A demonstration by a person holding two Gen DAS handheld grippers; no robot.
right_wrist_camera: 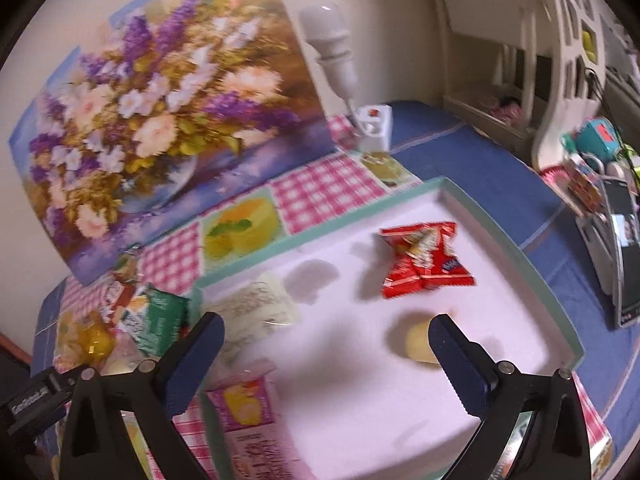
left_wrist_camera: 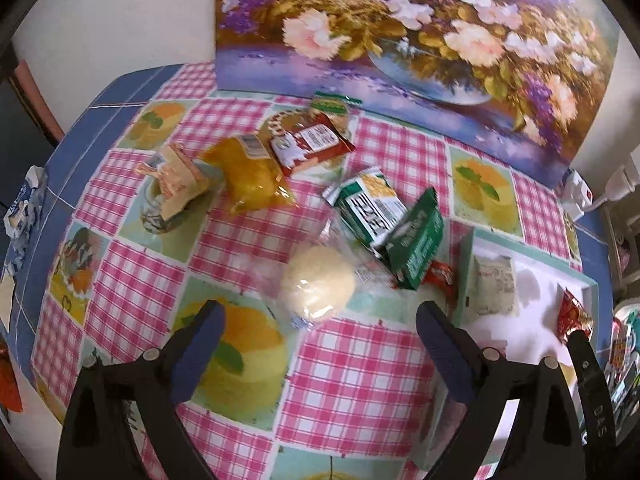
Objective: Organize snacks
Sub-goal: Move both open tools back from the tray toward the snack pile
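Left wrist view: the left gripper [left_wrist_camera: 318, 344] hung wide apart and empty, the round pale bun [left_wrist_camera: 318, 290] just ahead, left of the white tray [left_wrist_camera: 532, 280]. Right wrist view: the right gripper [right_wrist_camera: 326, 350] gaped empty over that tray; a red wrapper [right_wrist_camera: 424, 264] lay inside.

Flower painting [left_wrist_camera: 400, 28] against cream wall [left_wrist_camera: 120, 20]

A loose pile of snacks lies mid-tablecloth: a round pale bun [left_wrist_camera: 318, 290] in clear wrap, two green packets [left_wrist_camera: 370, 210] overlapping, a yellow bag [left_wrist_camera: 250, 174] and a red packet [left_wrist_camera: 310, 144] nearer the far edge. Inside the white tray [right_wrist_camera: 508, 236] lie a red wrapper [right_wrist_camera: 426, 264], a pale sachet [right_wrist_camera: 258, 300] by its left wall and a small yellow piece [right_wrist_camera: 418, 344]
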